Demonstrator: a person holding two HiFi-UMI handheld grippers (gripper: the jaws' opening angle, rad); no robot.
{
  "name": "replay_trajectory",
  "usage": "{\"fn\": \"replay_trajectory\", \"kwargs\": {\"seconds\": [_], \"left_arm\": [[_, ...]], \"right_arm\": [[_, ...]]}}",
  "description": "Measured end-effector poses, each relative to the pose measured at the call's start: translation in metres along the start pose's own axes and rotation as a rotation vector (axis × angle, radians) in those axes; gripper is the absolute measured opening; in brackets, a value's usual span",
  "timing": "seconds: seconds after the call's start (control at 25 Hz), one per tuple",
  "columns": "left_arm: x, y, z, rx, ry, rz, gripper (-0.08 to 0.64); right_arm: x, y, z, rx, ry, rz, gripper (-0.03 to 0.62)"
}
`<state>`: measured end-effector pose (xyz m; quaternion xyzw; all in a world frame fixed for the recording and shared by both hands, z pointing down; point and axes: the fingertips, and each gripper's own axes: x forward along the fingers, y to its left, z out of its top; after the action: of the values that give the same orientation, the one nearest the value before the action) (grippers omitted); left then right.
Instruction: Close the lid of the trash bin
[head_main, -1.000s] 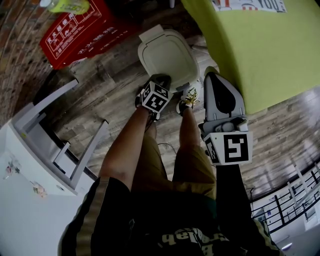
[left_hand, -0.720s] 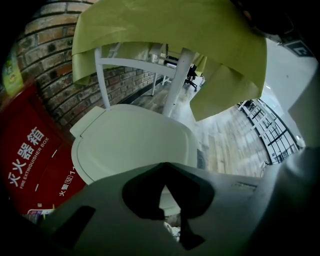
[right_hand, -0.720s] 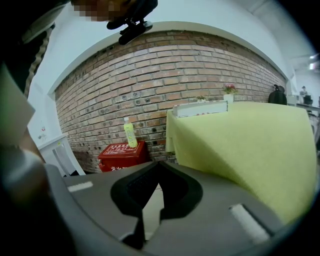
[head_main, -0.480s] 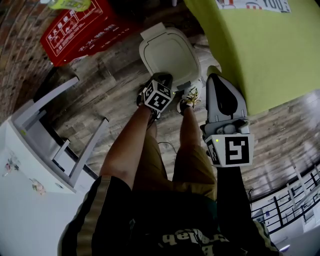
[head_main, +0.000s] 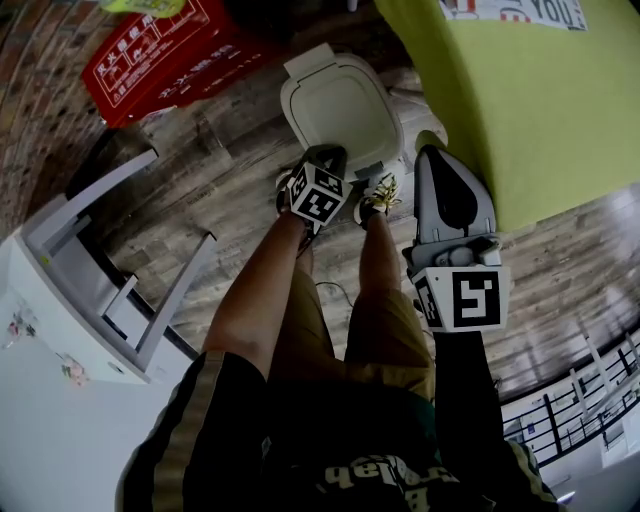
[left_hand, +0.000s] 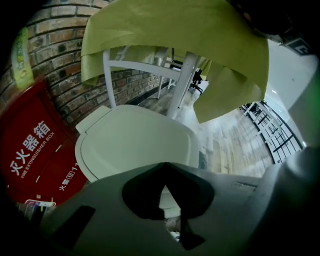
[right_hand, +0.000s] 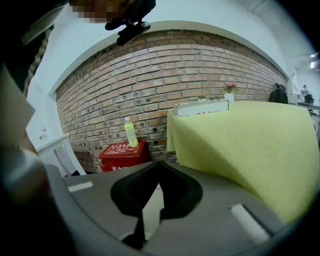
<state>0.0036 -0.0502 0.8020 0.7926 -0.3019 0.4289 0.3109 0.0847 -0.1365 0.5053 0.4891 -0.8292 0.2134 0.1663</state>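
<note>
Two pairs of jaws, both pressed together, empty. Left gripper (head_main: 326, 152) over near edge of trash bin (head_main: 392, 150); lid (head_main: 338, 100) lies flat. Right gripper (head_main: 433, 152) beside green tablecloth (head_main: 530, 110).

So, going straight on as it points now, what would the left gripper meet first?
Probably the trash bin lid, which lies directly beyond the left gripper; its tips are closed. The distance is unclear.

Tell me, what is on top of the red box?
A yellow-green bottle stands upright on the red box. Its closed top hides whatever is inside.
</note>
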Motion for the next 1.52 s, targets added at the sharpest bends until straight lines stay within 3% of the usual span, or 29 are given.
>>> {"fn": "replay_trajectory", "kwargs": {"seconds": [1.52], "left_arm": [[0.005, 0.0, -0.002, -0.019, -0.006, -0.017, 0.009]], "right_arm": [[0.01, -0.001, -0.003, 0.005, 0.018, 0.021, 0.013]]}}
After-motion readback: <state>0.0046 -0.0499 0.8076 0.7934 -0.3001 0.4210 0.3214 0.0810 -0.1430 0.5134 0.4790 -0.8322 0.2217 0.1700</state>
